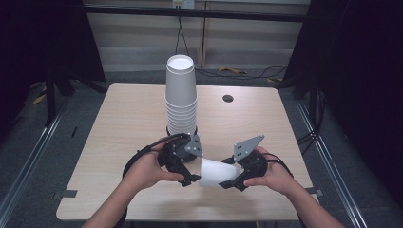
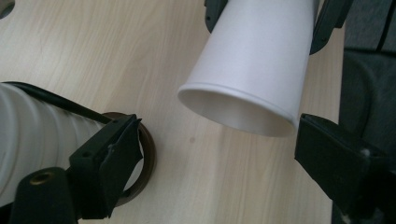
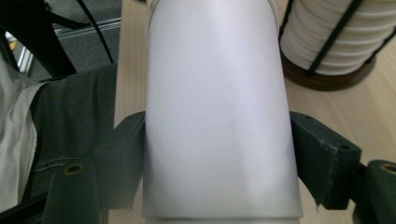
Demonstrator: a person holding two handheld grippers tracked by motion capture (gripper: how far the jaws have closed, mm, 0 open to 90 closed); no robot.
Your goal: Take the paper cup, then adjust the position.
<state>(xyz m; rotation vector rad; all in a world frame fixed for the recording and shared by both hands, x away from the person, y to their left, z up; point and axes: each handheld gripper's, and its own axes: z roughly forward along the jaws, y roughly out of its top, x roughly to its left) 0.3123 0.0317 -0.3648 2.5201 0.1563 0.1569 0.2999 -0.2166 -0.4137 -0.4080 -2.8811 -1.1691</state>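
A single white paper cup (image 1: 214,173) lies on its side just above the table's near middle. My right gripper (image 1: 227,173) is shut on its body; in the right gripper view the cup (image 3: 219,116) sits squeezed between both black jaws of that gripper (image 3: 219,140). The cup's open mouth (image 2: 236,112) faces my left gripper (image 2: 219,140), which is open with its jaws spread wide, the right jaw just below the rim. In the high view the left gripper (image 1: 194,166) is just left of the cup. A tall stack of white cups (image 1: 180,95) stands behind it.
The stack (image 2: 28,140) rests on a dark round base (image 2: 147,158) with a thin black upright rod, close to my left jaw. The wooden table (image 1: 123,118) has a small round hole (image 1: 228,99) at back right. Cables lie on the floor beyond.
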